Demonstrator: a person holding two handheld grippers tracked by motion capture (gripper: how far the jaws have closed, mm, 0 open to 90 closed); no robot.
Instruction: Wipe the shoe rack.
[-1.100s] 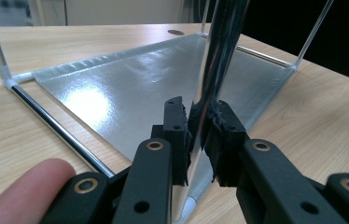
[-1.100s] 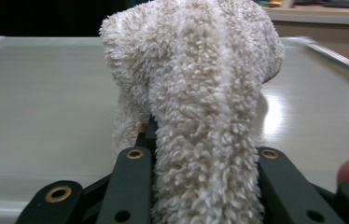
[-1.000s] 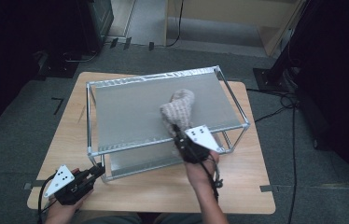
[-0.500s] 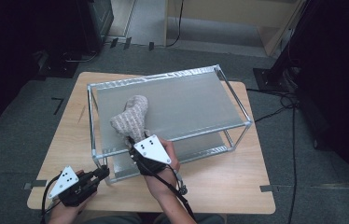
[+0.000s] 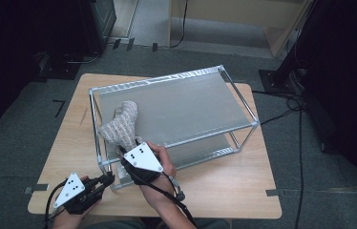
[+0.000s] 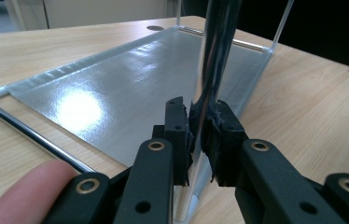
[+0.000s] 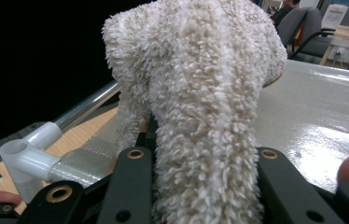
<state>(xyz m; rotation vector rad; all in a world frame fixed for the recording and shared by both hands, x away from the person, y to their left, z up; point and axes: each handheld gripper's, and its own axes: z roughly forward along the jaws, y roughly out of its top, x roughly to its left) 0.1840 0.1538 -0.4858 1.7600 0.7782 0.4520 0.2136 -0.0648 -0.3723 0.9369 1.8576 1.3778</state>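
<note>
A wooden table (image 5: pixel 224 191) stands on grey carpet, with bare board to the right. On it, the two-tier metal rack (image 5: pixel 191 102). A fluffy cloth (image 5: pixel 119 126) lies at the top shelf's near-left corner, clamped in the right gripper (image 5: pixel 128 145). The left gripper (image 5: pixel 107 179) is clamped on the rack's near-left post (image 6: pixel 212 60).

The cloth (image 7: pixel 200 93) is showing a fluffy, looped terry pile. The rack's post (image 6: pixel 214 56) is gleaming as polished metal, its shelf (image 5: pixel 186 102) shining glossy grey, while the table (image 5: pixel 224 186) is looking like matt wood.
</note>
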